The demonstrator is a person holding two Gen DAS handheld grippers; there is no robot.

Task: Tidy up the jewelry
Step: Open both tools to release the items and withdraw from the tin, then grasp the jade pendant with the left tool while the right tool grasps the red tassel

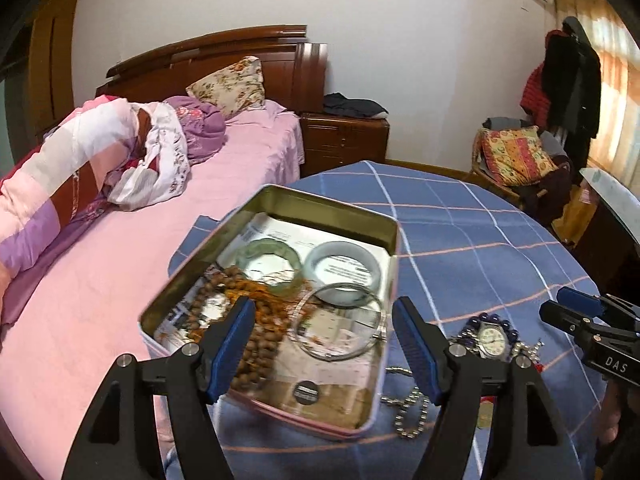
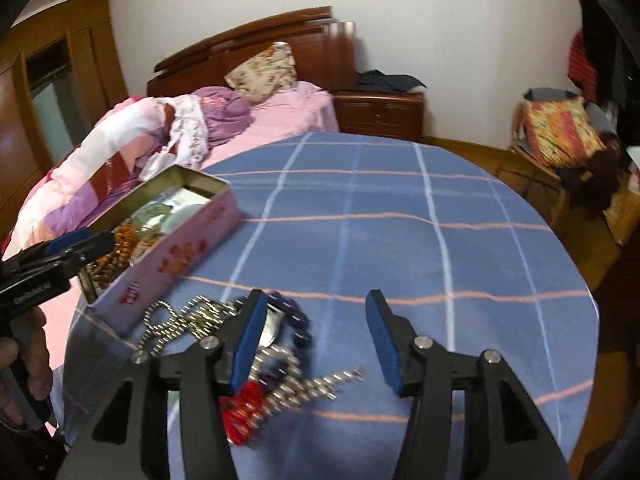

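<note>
Four bangles (image 1: 340,276) and one bead strand (image 1: 256,344) inside tin (image 1: 332,206)

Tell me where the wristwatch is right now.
In the left wrist view the wristwatch lies on the blue checked tablecloth, just right of the open tin, among dark beads and silver chains.

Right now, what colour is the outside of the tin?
Pink with red markings on the tin's side wall, clearest in the right wrist view.
</note>
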